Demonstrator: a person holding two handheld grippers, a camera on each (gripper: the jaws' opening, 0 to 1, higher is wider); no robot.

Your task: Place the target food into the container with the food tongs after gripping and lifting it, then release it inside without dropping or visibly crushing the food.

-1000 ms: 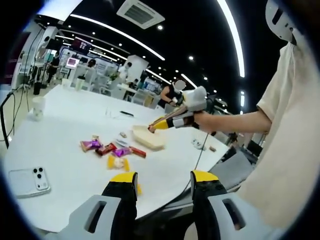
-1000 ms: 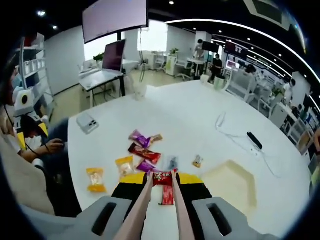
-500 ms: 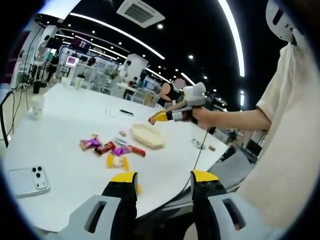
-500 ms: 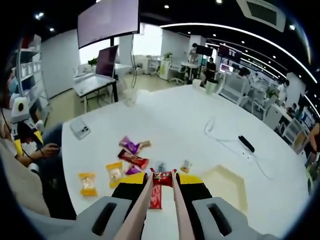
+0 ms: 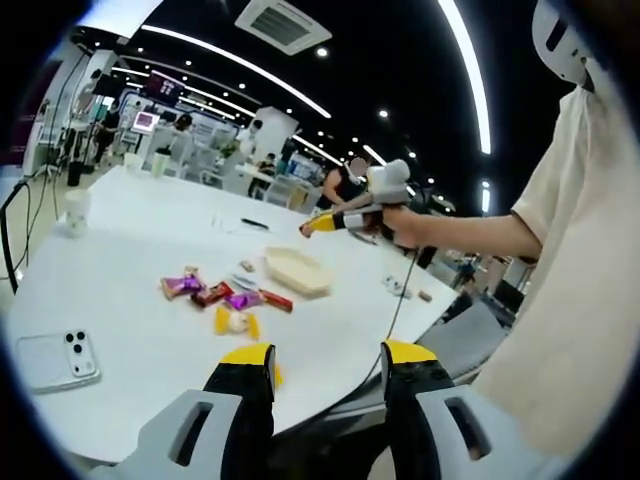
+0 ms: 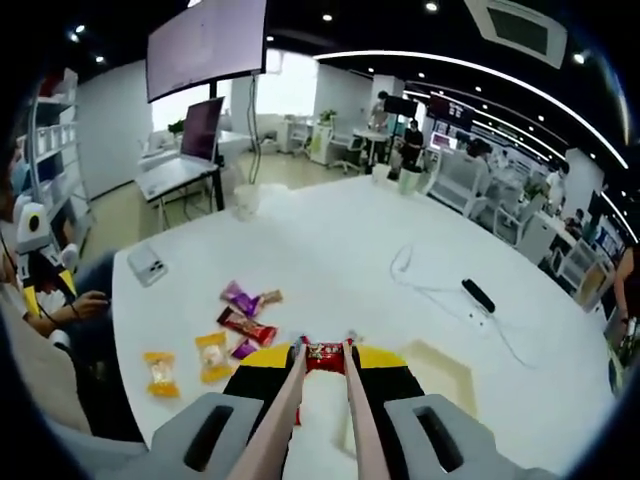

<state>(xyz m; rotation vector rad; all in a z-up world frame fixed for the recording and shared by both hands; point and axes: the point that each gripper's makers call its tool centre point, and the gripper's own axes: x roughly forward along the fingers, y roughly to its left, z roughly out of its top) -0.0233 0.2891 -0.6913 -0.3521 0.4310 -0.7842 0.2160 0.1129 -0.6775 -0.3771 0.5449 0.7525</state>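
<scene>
In the right gripper view my right gripper point(image 6: 322, 366) is shut on pinkish food tongs point(image 6: 288, 400), and their tips pinch a red wrapped bar point(image 6: 323, 352) held high over the white table. The beige container point(image 6: 441, 366) lies below, just right of the bar. From the left gripper view, a hand holds that gripper point(image 5: 352, 217) in the air above the container point(image 5: 297, 272). My left gripper point(image 5: 328, 362) hangs open over the table's near edge with nothing between its jaws.
Wrapped snacks lie left of the container: a purple one point(image 6: 240, 297), a red one point(image 6: 249, 327), yellow ones point(image 6: 212, 352). A phone point(image 5: 58, 362) rests near the table edge, and a cup point(image 5: 76, 215) stands further back. A cable point(image 6: 430, 281) and black remote point(image 6: 478, 295) lie beyond.
The right gripper has risen with the red bar held in the tongs, so the table looks farther below. The left gripper has stayed where it was.
</scene>
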